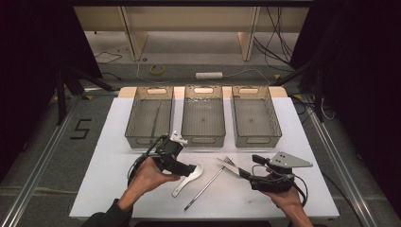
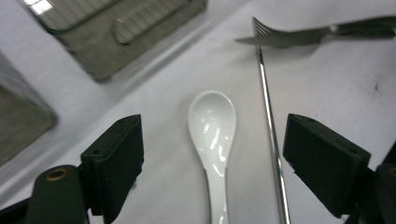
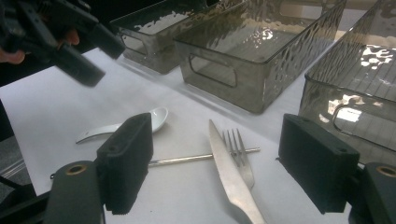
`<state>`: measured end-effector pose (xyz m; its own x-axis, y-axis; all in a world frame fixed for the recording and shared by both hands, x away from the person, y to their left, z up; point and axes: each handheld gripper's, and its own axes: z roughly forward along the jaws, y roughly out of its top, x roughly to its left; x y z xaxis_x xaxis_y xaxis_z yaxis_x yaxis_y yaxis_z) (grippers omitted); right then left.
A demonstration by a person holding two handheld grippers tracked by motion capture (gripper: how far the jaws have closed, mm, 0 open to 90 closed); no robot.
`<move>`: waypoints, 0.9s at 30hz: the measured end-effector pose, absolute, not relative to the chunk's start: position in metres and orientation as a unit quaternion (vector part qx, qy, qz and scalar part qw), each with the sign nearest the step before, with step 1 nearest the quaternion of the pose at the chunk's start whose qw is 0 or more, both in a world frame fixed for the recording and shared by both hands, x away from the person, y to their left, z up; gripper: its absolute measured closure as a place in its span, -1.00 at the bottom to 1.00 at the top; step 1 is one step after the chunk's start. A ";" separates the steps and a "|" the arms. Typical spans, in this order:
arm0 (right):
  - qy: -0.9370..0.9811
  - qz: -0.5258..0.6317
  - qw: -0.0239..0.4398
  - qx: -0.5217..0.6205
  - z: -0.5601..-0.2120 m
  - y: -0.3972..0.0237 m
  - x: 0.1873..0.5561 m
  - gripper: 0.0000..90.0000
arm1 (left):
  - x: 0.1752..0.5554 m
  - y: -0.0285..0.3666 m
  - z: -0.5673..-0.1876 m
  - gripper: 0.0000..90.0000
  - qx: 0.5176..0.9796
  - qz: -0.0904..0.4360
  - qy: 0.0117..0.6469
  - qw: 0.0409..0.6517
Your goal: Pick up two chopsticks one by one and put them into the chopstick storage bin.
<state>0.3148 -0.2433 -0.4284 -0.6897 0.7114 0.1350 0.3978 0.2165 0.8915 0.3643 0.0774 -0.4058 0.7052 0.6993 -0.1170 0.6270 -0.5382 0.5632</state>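
Left gripper (image 2: 212, 158) agape over one spoon (image 2: 212, 123)

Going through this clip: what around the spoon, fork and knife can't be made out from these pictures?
- White spoon: handle end cut off by the left gripper view's bottom edge.
- Knife: handle cut off by the right gripper view's bottom edge.
- Left gripper: covers part of the spoon in the high view.

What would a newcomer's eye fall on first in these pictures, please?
Probably the three smoky see-through bins in a row at the table's far side. Next, the cutlery in front of them: a white spoon between the open left gripper jaws, and a knife lying across a fork before the open right gripper.
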 end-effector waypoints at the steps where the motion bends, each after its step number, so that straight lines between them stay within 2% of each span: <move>1: 0.765 0.511 0.154 0.362 -0.428 -0.243 0.315 -0.40 | 0.363 0.075 -0.408 -0.53 0.877 0.060 0.377 0.293; 9: 0.766 0.508 0.152 0.363 -0.429 -0.243 0.315 -0.40 | 0.353 0.055 -0.424 -0.37 0.897 0.030 0.354 0.262; 27: 0.767 0.508 0.151 0.363 -0.429 -0.242 0.315 -0.40 | 0.343 0.034 -0.447 0.11 0.922 0.008 0.322 0.216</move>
